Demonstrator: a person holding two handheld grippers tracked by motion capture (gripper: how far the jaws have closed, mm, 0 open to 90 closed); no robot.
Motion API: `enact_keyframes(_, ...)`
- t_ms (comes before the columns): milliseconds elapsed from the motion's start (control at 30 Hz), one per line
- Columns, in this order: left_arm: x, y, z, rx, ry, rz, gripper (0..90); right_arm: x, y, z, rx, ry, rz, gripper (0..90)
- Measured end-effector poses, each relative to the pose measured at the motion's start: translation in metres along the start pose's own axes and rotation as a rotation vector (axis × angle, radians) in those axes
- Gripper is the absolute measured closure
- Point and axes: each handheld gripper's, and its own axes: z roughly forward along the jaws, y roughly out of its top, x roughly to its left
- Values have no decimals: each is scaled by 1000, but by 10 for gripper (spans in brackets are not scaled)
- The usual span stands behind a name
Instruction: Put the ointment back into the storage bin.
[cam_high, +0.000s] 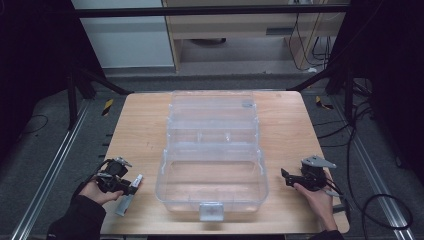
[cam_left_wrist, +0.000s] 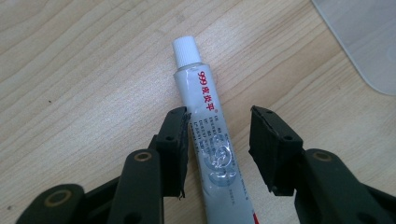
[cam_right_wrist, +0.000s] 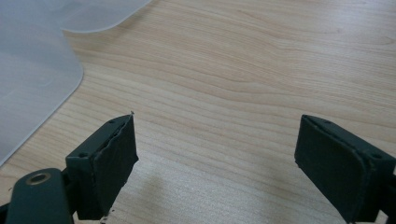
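Observation:
A grey tube (cam_left_wrist: 208, 135) with a white cap and red print lies flat on the wooden table (cam_left_wrist: 84, 70), cap pointing away from me. My left gripper (cam_left_wrist: 219, 121) straddles its middle: the left pad sits right against the tube, while a clear gap separates the right pad from it, so the jaws are open. From above, the tube (cam_high: 129, 196) lies near the table's front left corner with the left gripper (cam_high: 132, 188) over it. My right gripper (cam_right_wrist: 215, 154) stands wide open over bare wood, with nothing between its pads. It rests at the front right of the table (cam_high: 286, 177).
A large clear plastic box (cam_high: 163, 172) with its lid folded back fills the table's middle, with a grey latch (cam_high: 211, 211) at its front. Its corner (cam_left_wrist: 364, 42) lies just right of the tube, and its edge (cam_right_wrist: 32, 70) left of the right gripper. Cables trail on the floor (cam_high: 380, 200).

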Motion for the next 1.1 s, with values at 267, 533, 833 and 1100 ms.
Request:
enact_keyframes(267,1,3,5,12,14,-2,610,0,0,0,5,12,1,144)
enact_keyframes(533,1,5,12,43,18,3,647,1,0,0,-2,39,25,162)
enact_keyframes(833,1,7,14,63,11,27,687,1,0,0,-3,47,18,176)
enact_keyframes(1100,1,9,16,76,12,44,692,1,0,0,-3,41,10,181)
